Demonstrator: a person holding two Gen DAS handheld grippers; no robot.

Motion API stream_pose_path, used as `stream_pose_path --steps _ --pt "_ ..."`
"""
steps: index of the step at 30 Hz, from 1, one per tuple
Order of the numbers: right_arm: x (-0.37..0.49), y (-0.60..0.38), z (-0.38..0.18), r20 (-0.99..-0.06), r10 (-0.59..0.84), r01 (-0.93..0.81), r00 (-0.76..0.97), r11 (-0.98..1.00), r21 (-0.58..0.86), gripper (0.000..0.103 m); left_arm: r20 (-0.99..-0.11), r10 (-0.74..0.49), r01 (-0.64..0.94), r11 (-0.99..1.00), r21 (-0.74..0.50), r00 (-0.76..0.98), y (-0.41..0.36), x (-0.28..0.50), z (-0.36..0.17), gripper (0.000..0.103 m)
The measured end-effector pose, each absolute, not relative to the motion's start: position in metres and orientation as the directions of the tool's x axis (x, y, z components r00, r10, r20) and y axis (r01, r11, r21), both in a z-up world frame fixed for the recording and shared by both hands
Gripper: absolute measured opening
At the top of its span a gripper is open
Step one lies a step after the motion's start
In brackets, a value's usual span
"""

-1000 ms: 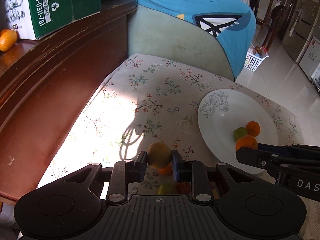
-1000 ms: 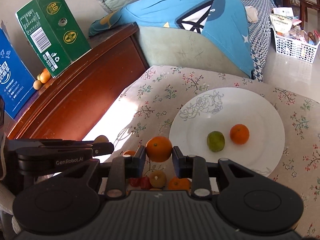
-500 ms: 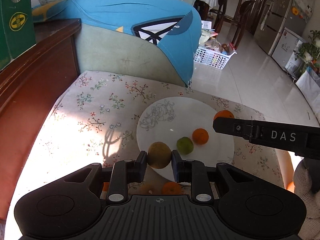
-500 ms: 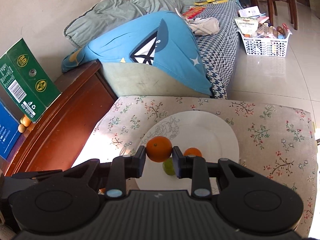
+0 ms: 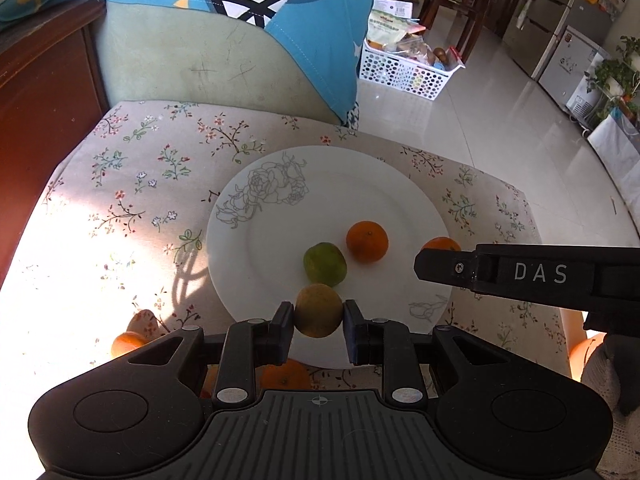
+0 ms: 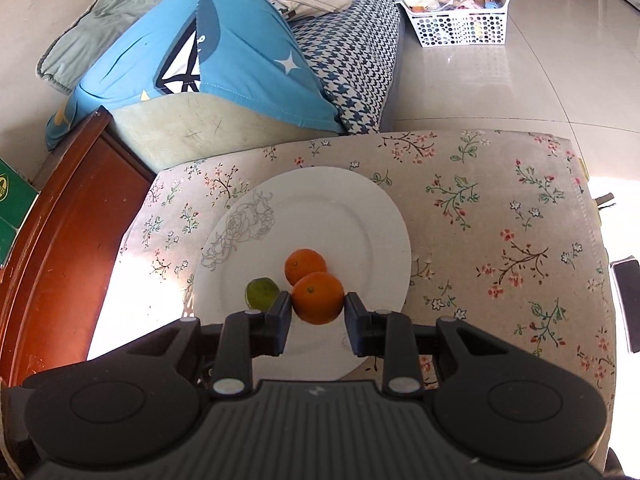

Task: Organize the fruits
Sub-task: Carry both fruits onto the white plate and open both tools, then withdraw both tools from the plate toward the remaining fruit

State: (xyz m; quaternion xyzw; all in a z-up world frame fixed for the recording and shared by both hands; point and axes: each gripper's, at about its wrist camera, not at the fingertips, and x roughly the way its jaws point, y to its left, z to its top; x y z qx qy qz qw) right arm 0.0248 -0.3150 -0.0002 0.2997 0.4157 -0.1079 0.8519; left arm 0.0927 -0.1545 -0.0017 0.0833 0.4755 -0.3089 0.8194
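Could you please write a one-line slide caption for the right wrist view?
Right gripper holds an orange above a white plate already carrying another orange and green fruit.

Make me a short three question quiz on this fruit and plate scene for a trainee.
1. True or false: the plate already has two fruits lying on it.
2. What do the left tongs hold? A) red apple B) yellow-green fruit C) nothing
3. Fill in: the right tongs carry an ____ over the plate.

Key: 1 true, a green fruit and an orange. 2 B. 3 orange; those jaws are opening, the fruit between them.
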Motion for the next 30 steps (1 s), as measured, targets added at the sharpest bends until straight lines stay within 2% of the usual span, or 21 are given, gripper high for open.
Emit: stream_pose_path --steps 7,9,10,15,20,30 --pt "0.025 -0.314 0.007 -0.749 0.045 0.418 0.661 0.807 0.417 0.037 -0.832 -0.392 0.597 0.797 -0.093 0.393 -0.161 0.085 0.001 0.028" --pt "0.024 -0.314 0.009 -0.741 0.050 0.411 0.670 0.806 0.425 0.043 -0.830 -0.369 0.593 0.803 -0.058 0.418 -0.162 0.081 0.005 0.047" --pt "0.023 -0.314 0.011 -0.740 0.046 0.410 0.671 0.808 0.422 0.043 -0.828 -0.355 0.586 0.809 -0.040 0.434 -0.161 0.079 0.007 0.052" --pt "0.022 -0.308 0.017 -0.740 0.035 0.394 0.672 0.829 0.397 0.044 -0.823 -0.328 0.558 0.829 -0.016 0.463 -0.155 0.075 0.017 0.064" --pt "0.017 -0.299 0.020 -0.738 0.030 0.371 0.674 0.850 0.374 0.044 -0.833 -0.289 0.544 0.839 0.018 0.473 -0.149 0.068 0.020 0.070" --pt "0.003 -0.281 0.021 -0.744 0.056 0.346 0.666 0.860 0.374 0.046 -0.863 -0.243 0.507 0.862 0.018 0.444 -0.123 0.054 0.013 0.071"
